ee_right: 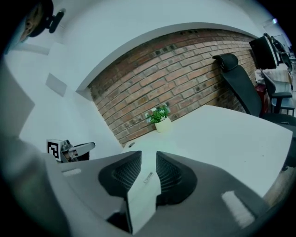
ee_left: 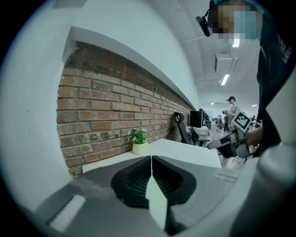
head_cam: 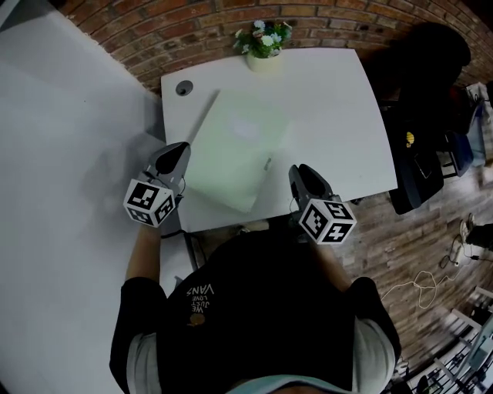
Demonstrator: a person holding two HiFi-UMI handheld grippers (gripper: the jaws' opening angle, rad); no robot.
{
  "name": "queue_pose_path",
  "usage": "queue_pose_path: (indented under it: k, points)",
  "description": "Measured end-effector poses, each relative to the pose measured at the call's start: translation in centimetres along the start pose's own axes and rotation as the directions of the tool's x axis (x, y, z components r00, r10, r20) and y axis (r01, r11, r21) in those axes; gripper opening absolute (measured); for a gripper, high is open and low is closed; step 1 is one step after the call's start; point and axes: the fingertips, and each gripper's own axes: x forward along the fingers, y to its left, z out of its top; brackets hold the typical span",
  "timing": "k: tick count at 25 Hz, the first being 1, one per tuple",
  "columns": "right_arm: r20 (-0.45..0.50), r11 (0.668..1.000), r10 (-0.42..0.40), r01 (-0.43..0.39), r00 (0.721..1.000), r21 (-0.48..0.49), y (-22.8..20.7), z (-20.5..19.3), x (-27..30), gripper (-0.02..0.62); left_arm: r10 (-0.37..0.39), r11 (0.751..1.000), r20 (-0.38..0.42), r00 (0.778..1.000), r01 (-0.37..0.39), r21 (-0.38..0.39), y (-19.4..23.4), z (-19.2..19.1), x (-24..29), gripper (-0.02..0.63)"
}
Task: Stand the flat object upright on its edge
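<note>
Lying between left claw [head_cam: 178,151], right claw [head_cam: 300,173]: green sheet [head_cam: 231,154]

Left gripper [head_cam: 179,148] with jaws together, right gripper [head_cam: 297,171] with jaws slightly apart, both at a gentle downward tilt.

A white rectangular table [head_cam: 331,100] with rounded corners stands with its far edge against a red brick wall [head_cam: 192,23]. On the table's far edge sits a small green plant with white flowers in a cream pot [head_cam: 263,42], and a round grey cable grommet [head_cam: 183,88] is set into its far left corner. A plain white wall [head_cam: 69,115] runs along the table's left. To its right stands a black office chair [ee_right: 236,78] on a brown, brick-patterned floor [head_cam: 400,254], where a white cable [head_cam: 420,285] lies. Beyond the table, long ceiling lights [ee_left: 225,79] glow over an open office.
</note>
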Motion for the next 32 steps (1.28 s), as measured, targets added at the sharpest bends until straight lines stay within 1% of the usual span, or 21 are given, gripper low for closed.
queue_pose_path:
  k: [2, 4, 5, 8, 9, 12, 14, 17, 19, 21, 23, 27, 30, 32]
  points:
    - [-0.012, 1.0, -0.001, 0.001, 1.0, 0.013, -0.3, 0.1, 0.7, 0.115, -0.009, 1.0, -0.015, 1.0, 0.009, -0.011, 0.2, -0.2, 0.7, 0.002]
    - [-0.028, 1.0, -0.005, 0.005, 1.0, 0.024, -0.6, 0.0, 1.5, 0.172, -0.021, 1.0, -0.032, 0.999, 0.02, -0.017, 0.3, -0.5, 1.3, 0.006]
    - [-0.037, 1.0, -0.004, 0.005, 0.999, 0.03, -0.7, 0.0, 1.8, 0.188, -0.026, 1.0, -0.042, 0.999, 0.025, -0.017, 0.4, -0.7, 1.6, 0.011]
    - [-0.063, 0.999, 0.015, -0.012, 0.998, 0.043, -0.7, -0.4, 2.9, 0.189, -0.035, 0.999, -0.07, 0.997, 0.035, -0.012, 0.8, -1.2, 2.5, 0.028]
    - [-0.072, 0.999, 0.023, -0.019, 0.997, 0.047, -0.7, -0.5, 3.2, 0.189, -0.037, 0.999, -0.078, 0.996, 0.036, -0.013, 1.0, -1.4, 2.7, 0.043]
    - [-0.099, 0.999, 0.025, -0.02, 0.995, 0.047, -0.8, -1.1, 4.3, 0.189, -0.048, 0.999, -0.112, 0.992, 0.045, -0.029, 1.7, -2.1, 3.7, 0.117]
    - [-0.124, 0.999, 0.018, -0.014, 0.992, 0.041, -1.0, -1.7, 4.9, 0.193, -0.062, 0.998, -0.144, 0.988, 0.057, -0.038, 2.0, -2.7, 4.3, 0.134]
    - [-0.165, 0.998, 0.034, -0.025, 0.986, 0.058, -1.1, -2.4, 6.0, 0.225, -0.093, 0.994, -0.187, 0.978, 0.079, -0.076, 2.4, -3.9, 5.4, 0.195]
    - [-0.187, 0.996, 0.046, -0.031, 0.981, 0.081, -1.0, -2.9, 6.7, 0.243, -0.12, 0.989, -0.216, 0.969, 0.097, -0.112, 2.5, -4.8, 6.0, 0.244]
    - [-0.21, 0.994, 0.051, -0.03, 0.976, 0.104, -1.2, -3.5, 7.3, 0.272, -0.145, 0.984, -0.25, 0.957, 0.112, -0.141, 2.7, -5.8, 6.7, 0.27]
    - [-0.236, 0.99, 0.058, -0.026, 0.97, 0.136, -1.4, -4.2, 7.8, 0.278, -0.164, 0.979, -0.28, 0.946, 0.121, -0.166, 2.9, -6.7, 7.2, 0.296]
    - [-0.271, 0.978, 0.081, -0.025, 0.959, 0.206, -1.7, -5.5, 8.9, 0.279, -0.177, 0.974, -0.34, 0.924, 0.115, -0.194, 3.8, -8.4, 8.0, 0.305]
    - [-0.296, 0.973, 0.085, -0.015, 0.951, 0.231, -1.9, -6.3, 9.7, 0.279, -0.193, 0.97, -0.375, 0.907, 0.118, -0.215, 4.3, -9.2, 8.5, 0.313]
    - [-0.312, 0.97, 0.081, -0.004, 0.947, 0.241, -2.1, -6.8, 10.1, 0.282, -0.215, 0.965, -0.401, 0.89, 0.129, -0.23, 4.4, -9.8, 8.8, 0.33]
